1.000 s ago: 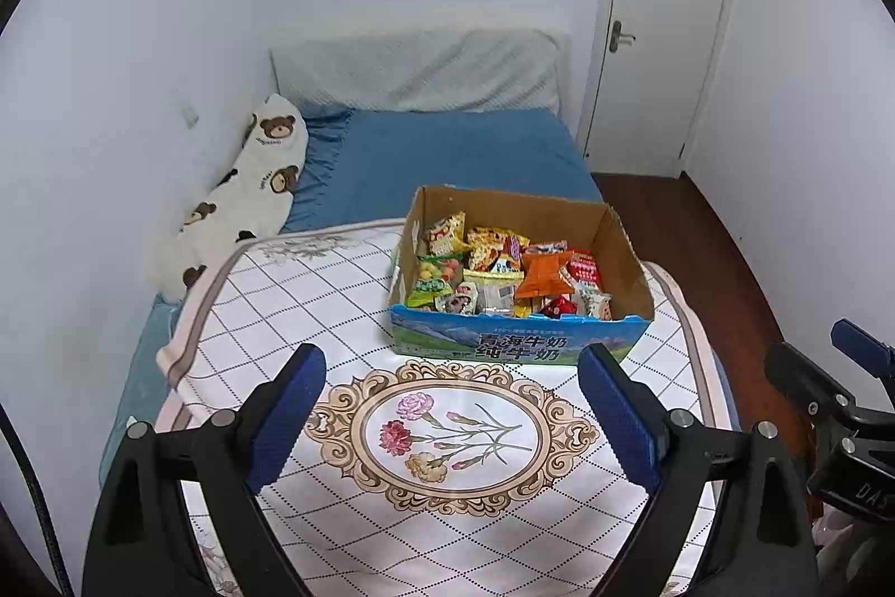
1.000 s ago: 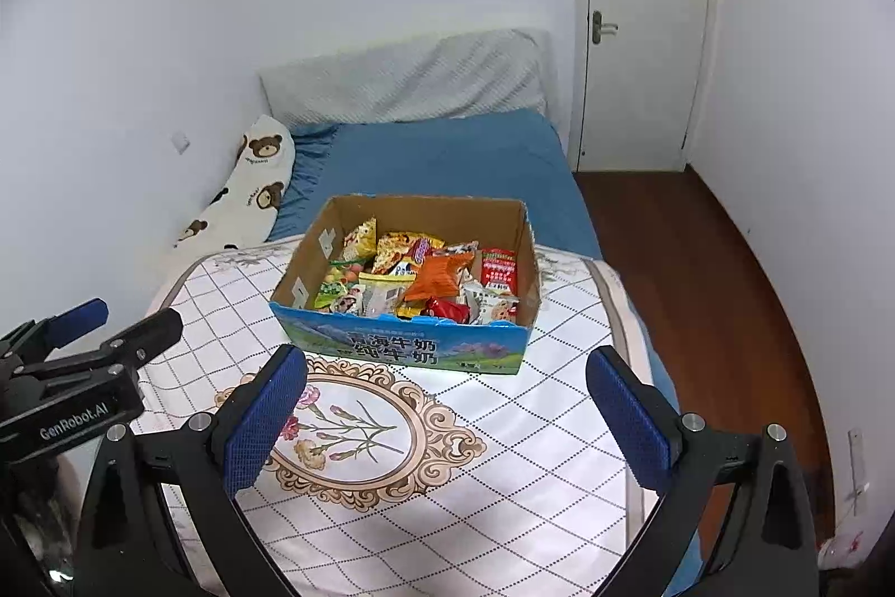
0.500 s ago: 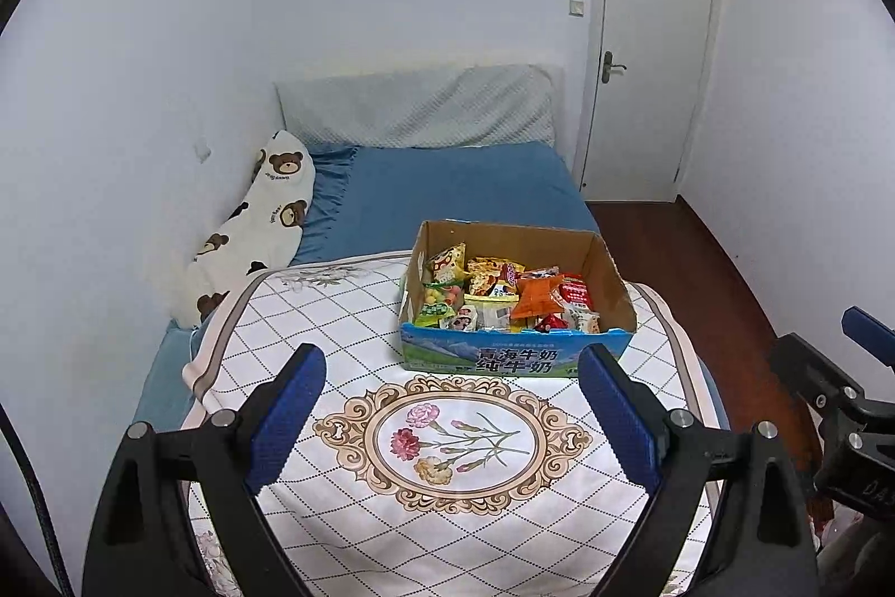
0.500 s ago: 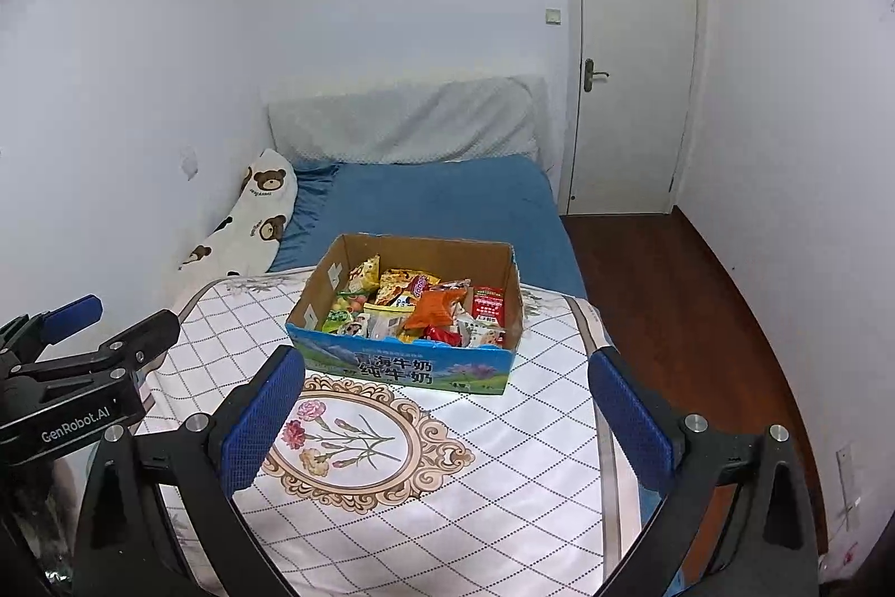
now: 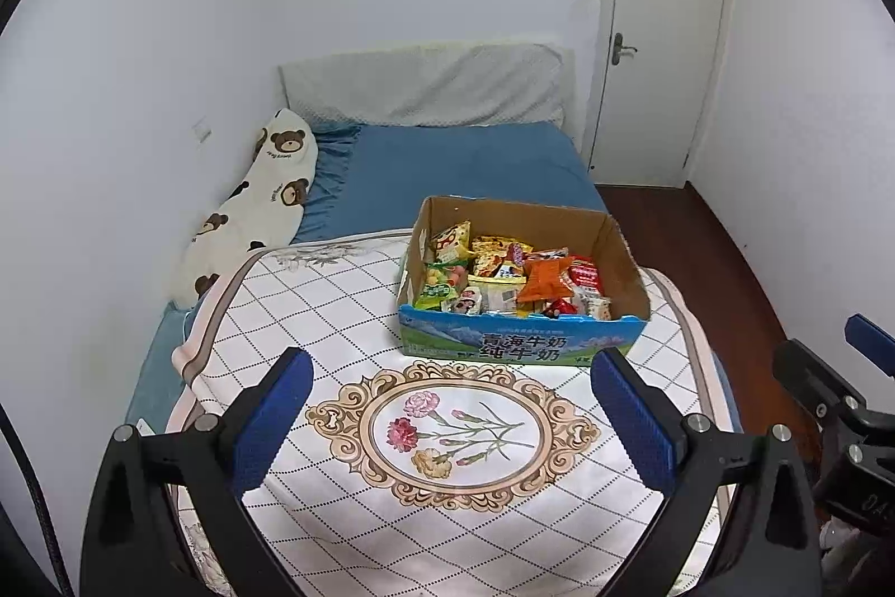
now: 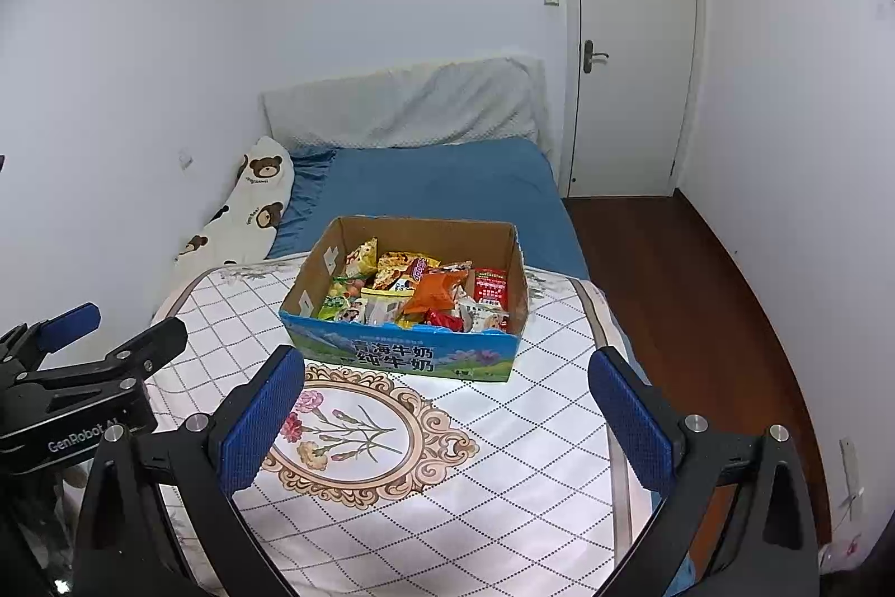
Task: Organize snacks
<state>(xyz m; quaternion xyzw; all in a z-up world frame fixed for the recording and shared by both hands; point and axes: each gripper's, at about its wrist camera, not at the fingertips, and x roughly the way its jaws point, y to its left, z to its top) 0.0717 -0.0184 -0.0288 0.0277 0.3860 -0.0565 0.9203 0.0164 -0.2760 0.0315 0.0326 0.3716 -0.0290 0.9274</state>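
An open cardboard box (image 5: 517, 345) with a blue printed front stands on the patterned cloth, holding several bright snack packets (image 5: 545, 278). It also shows in the right wrist view (image 6: 403, 353) with the packets (image 6: 436, 289) inside. My left gripper (image 5: 450, 415) is open and empty, held back from the box above the flower medallion. My right gripper (image 6: 444, 415) is open and empty, also short of the box. Each gripper shows at the edge of the other's view.
A white diamond-patterned cloth (image 5: 313, 311) with a flower medallion covers the near surface. Behind it is a bed with a blue sheet (image 5: 464, 166), a bear-print pillow (image 5: 257, 205) by the left wall, a closed white door (image 5: 660, 54) and wooden floor (image 6: 682, 283) on the right.
Both grippers have drawn back and up from the box, which now looks smaller and farther. More of the wall and door is in view. Both stay open.
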